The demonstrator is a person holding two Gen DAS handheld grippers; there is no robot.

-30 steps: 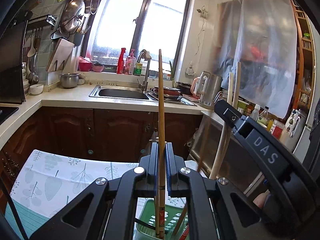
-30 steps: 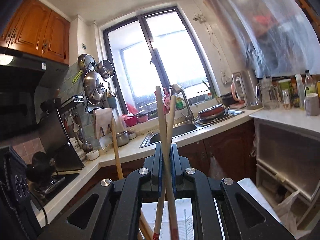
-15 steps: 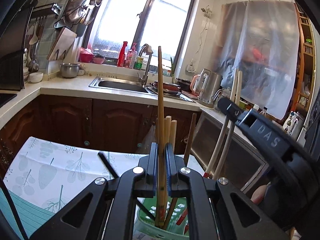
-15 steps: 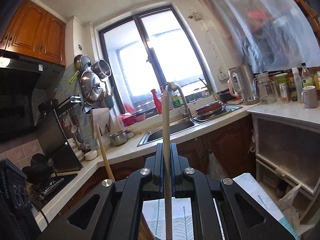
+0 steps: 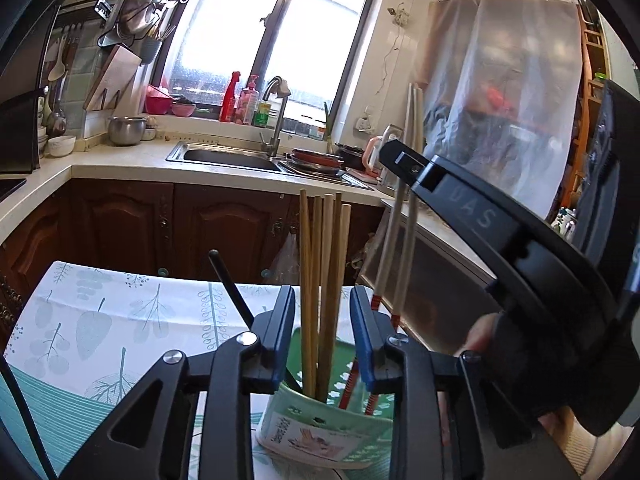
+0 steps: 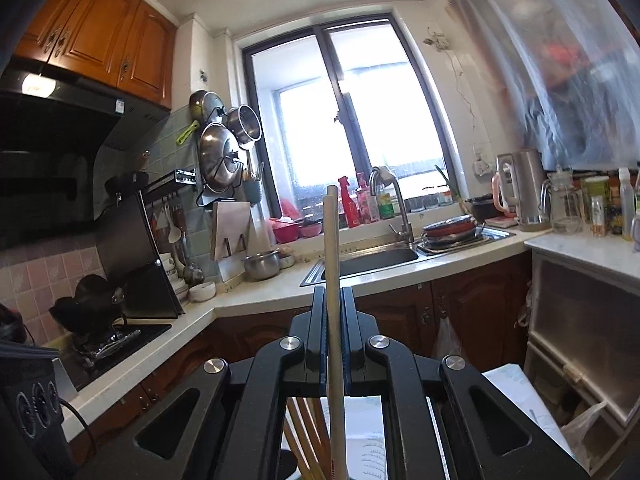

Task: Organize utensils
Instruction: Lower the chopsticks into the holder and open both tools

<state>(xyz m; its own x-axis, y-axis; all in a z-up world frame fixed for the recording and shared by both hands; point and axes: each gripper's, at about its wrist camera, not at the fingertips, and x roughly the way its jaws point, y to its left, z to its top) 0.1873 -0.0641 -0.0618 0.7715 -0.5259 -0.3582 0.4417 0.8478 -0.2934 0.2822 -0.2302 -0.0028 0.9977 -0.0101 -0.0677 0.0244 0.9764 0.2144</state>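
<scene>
In the left wrist view my left gripper [image 5: 322,336] is open and empty, its blue pads either side of several brown wooden chopsticks [image 5: 323,280] that stand upright in a green utensil holder [image 5: 320,428]. A black stick [image 5: 230,292] leans in it too. My right gripper [image 5: 400,160] comes in from the right, shut on a pair of pale chopsticks [image 5: 400,260] whose red tips reach into the holder. In the right wrist view the right gripper [image 6: 335,312] is shut on the pale chopsticks [image 6: 333,280], which stand upright.
The holder stands on a table with a leaf-print cloth [image 5: 100,320]. Behind are dark wooden cabinets [image 5: 120,224], a counter with a sink [image 5: 228,158] and tap, a kettle [image 6: 522,188], bottles, hanging pans [image 6: 220,156] and a stove [image 6: 100,336].
My left gripper has opened and let go of the brown chopstick, which now stands in the holder with the others. My right gripper has lowered the pale chopsticks into the holder.
</scene>
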